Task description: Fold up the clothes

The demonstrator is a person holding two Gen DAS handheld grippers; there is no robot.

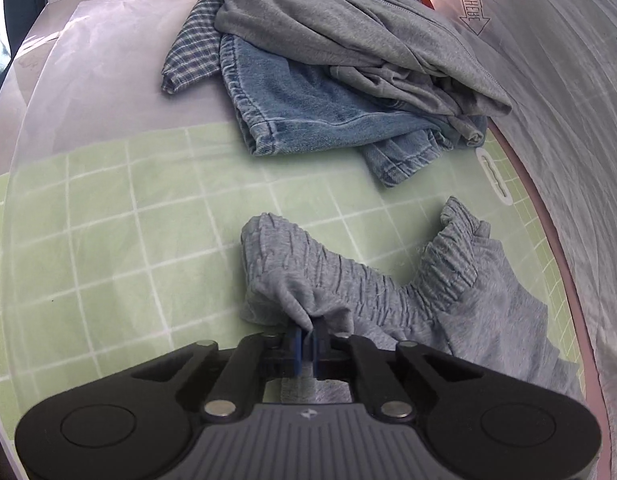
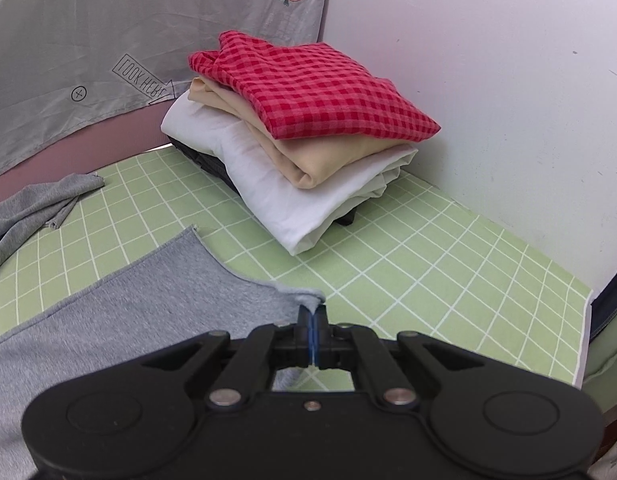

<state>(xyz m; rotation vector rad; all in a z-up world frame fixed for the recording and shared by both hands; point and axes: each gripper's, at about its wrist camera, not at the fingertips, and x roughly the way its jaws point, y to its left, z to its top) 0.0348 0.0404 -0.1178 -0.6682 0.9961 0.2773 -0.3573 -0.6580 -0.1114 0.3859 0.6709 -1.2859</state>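
Grey sweat shorts (image 1: 460,304) lie on the green grid mat (image 1: 108,240). My left gripper (image 1: 307,330) is shut on a bunched fold at the elastic waistband, which ripples away to the right. In the right wrist view the same grey shorts (image 2: 140,300) spread flat to the left. My right gripper (image 2: 312,312) is shut on the corner of a leg hem, low over the mat (image 2: 428,280).
An unfolded pile lies ahead of the left gripper: grey hoodie (image 1: 348,32), blue jeans (image 1: 308,112), checked shirt (image 1: 196,40). A folded stack, red gingham on top (image 2: 308,88), stands ahead of the right gripper by the white wall (image 2: 488,80). A grey cloth backdrop (image 2: 108,40) hangs behind.
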